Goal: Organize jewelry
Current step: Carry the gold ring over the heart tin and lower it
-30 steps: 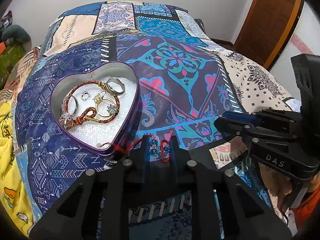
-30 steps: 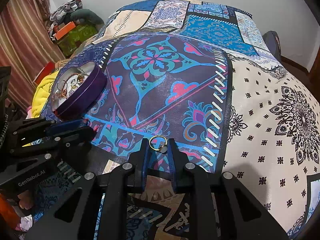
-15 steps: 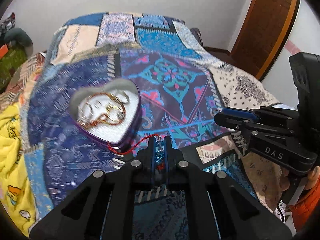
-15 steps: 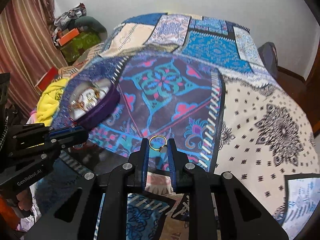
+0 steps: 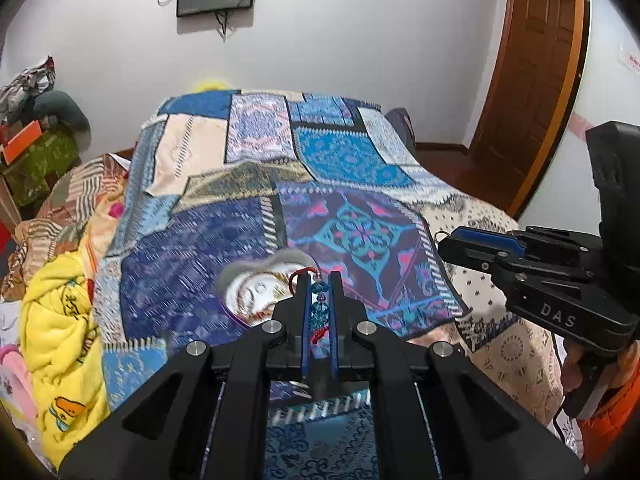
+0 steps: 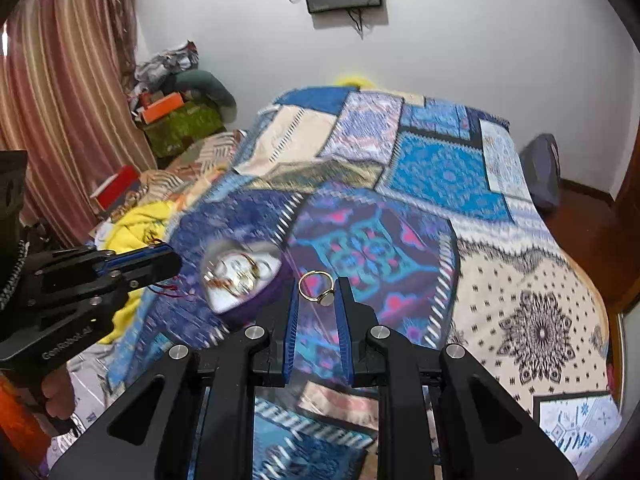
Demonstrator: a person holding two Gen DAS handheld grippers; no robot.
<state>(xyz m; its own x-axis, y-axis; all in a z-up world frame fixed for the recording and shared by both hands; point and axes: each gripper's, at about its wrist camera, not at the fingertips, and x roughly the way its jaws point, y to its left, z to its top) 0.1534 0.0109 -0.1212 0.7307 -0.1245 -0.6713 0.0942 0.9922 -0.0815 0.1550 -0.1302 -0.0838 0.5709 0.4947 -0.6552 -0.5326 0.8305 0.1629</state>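
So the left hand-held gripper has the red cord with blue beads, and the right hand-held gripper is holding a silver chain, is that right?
Not quite. The left hand-held gripper does hold the red cord with blue beads, but the right hand-held gripper holds a gold ring, not a silver chain. The right wrist view shows it between the fingertips.

White capital letters "DAS" stand on the side of the black plastic right gripper (image 5: 442,236), on its body well behind the closed jaws, as seen from the left wrist view. Pale lettering that reads "GenRobot.AI" runs along the lower body of the black plastic left gripper (image 6: 172,258), likewise set back from its jaws, in the right wrist view. A white strip sign with small red lettering (image 5: 629,60) hangs on the wall far beyond and to the right of the left jaws; its words are too small to read.
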